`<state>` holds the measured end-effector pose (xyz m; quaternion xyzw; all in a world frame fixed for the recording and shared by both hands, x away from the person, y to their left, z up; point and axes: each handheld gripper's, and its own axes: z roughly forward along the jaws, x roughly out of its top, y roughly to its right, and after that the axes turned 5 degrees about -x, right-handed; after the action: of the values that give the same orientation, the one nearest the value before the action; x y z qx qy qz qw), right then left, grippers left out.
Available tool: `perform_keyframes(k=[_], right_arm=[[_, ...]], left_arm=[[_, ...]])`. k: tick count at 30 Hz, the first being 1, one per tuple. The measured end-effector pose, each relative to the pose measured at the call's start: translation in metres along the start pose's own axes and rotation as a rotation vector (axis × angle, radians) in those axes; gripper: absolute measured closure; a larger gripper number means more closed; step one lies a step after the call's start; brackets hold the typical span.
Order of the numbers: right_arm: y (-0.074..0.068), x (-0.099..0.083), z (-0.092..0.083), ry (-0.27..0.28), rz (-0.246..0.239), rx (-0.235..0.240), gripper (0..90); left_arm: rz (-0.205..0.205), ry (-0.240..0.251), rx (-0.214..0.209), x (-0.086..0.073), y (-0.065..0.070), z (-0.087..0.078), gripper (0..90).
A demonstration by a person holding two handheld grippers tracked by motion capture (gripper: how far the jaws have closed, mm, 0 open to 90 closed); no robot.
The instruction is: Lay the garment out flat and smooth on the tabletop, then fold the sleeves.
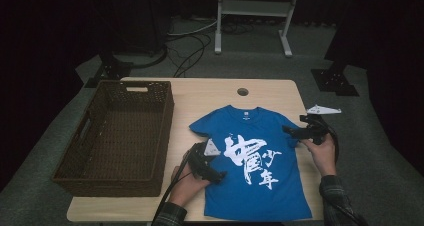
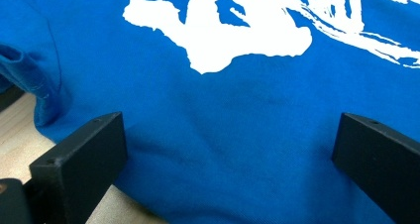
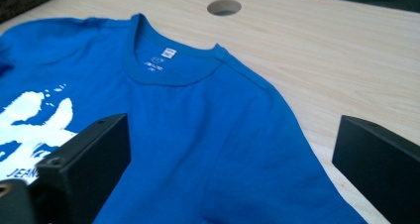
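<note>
The blue T-shirt (image 1: 252, 166) lies flat, print up, on the near right part of the wooden table (image 1: 200, 96), right of the wicker basket (image 1: 117, 131). Both claws are spread and pinch nothing — the left gripper (image 1: 212, 172) at the shirt's left edge, the right gripper (image 1: 295, 132) by the right sleeve. For a clean fold, each should likely bite one cloth edge only — level, then lift together.

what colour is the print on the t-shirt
White, on the blue t-shirt; the print shows whole in the high view.
</note>
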<state>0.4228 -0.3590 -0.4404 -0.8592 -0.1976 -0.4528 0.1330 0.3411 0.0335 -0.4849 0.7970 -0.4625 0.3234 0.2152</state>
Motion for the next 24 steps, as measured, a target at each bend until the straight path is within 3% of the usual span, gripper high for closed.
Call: perform_keyframes(k=[10, 24], right_arm=[[-0.015, -0.007, -0.011, 0.015, -0.011, 0.016, 0.0], [-0.040, -0.023, -0.023, 0.004, -0.066, 0.090, 0.0]], left_arm=[[0.001, -0.001, -0.001, 0.000, 0.000, 0.000, 0.3], [0.002, -0.002, -0.001, 0.000, 0.000, 0.000, 0.3]])
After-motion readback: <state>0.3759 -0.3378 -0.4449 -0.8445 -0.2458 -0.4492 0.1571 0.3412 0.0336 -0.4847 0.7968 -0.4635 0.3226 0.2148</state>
